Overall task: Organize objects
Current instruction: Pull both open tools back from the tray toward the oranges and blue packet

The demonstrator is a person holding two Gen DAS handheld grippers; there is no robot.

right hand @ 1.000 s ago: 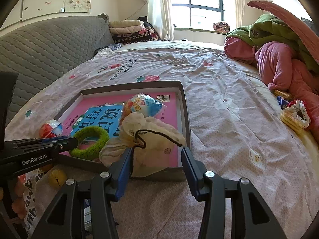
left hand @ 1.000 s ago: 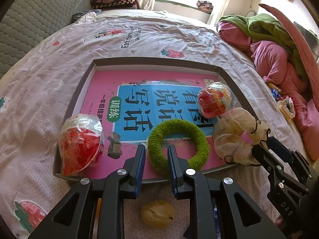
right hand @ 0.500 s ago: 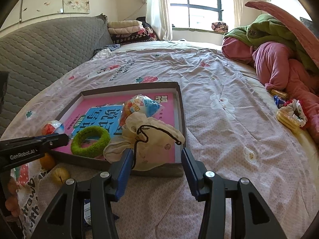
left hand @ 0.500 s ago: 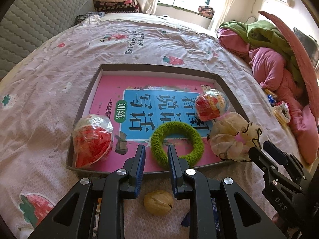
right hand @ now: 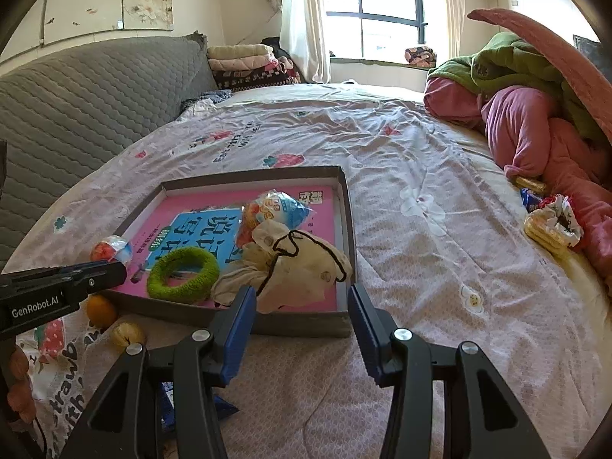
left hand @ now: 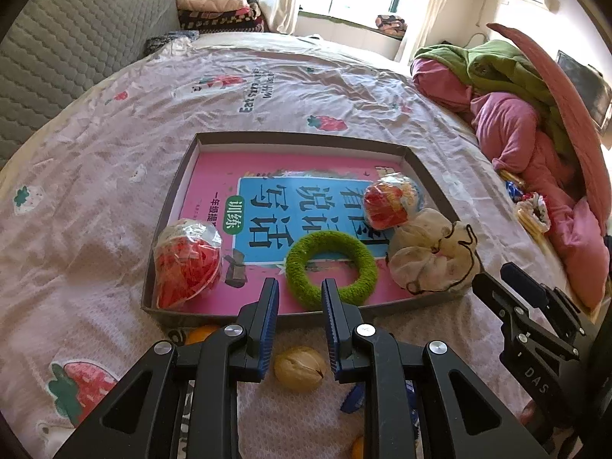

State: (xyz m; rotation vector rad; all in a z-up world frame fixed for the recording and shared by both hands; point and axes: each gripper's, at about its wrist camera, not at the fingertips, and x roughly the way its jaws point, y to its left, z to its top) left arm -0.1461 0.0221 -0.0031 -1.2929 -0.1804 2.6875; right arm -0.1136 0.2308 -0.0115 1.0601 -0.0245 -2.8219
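Note:
A shallow grey tray (left hand: 290, 138) on the bed holds a pink book (left hand: 214, 176), a green fuzzy ring (left hand: 331, 264), a red snack packet (left hand: 187, 264), a second packet (left hand: 390, 201) and a cream drawstring pouch (left hand: 432, 256). My left gripper (left hand: 299, 298) hovers over the tray's near rim, its jaws a narrow gap apart with nothing between them. The ring lies just beyond its tips. My right gripper (right hand: 302, 298) is open at the tray's near right corner, with the pouch (right hand: 302, 264) just past its left finger and untouched.
A walnut (left hand: 300, 369) and an orange (left hand: 201, 333) lie on the sheet just in front of the tray. A blue wrapper (right hand: 222, 407) is under the grippers. Wrapped snacks (right hand: 550, 225) and piled pink and green bedding (right hand: 535, 114) sit at the right.
My left gripper has drawn back and up from the green ring, so the tray looks farther off and the walnut shows more. The right gripper has stayed put.

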